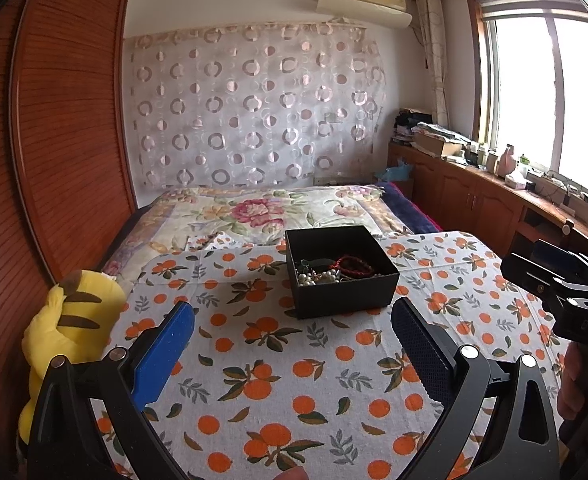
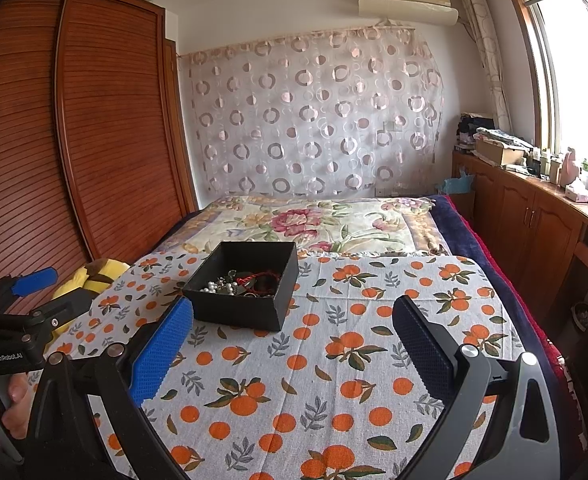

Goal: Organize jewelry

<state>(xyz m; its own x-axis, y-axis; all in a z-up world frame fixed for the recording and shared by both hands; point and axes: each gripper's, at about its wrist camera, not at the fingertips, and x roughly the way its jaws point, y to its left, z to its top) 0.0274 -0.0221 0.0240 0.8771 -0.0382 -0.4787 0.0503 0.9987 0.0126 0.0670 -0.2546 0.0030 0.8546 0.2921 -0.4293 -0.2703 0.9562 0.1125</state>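
Figure. A black open box (image 1: 341,270) stands on the orange-print tablecloth (image 1: 277,368) of the table, toward the far edge and nearer the far left corner in the right wrist view. The jewelry (image 1: 336,270) lies heaped inside it: a red beaded strand (image 1: 356,266), a pearl strand (image 1: 320,278) and darker pieces tangled together (individual items too small to separate). No jewelry shows on the cloth outside the box.

Step in hand. The scene fits two stages equally: pieces gathered into the box as the finished arrangement, or a jumbled box waiting to be sorted out. The pictures do not settle which. Any further handling would call for a narrow approach from above between the box walls, and a pinch on one strand without dragging the tangle.

Pose. The left hand-held gripper (image 1: 291,346) hovers over the near part of the table, level with the cloth and aimed at the box; its jaws stand wide apart and hold nothing. The right hand-held gripper (image 2: 291,344) hovers alongside, just to the right, likewise spread wide and empty. A hand (image 2: 1,408) grips the left handle. A yellow plush toy (image 1: 67,328) lies off the left edge, on the bed (image 1: 253,212).
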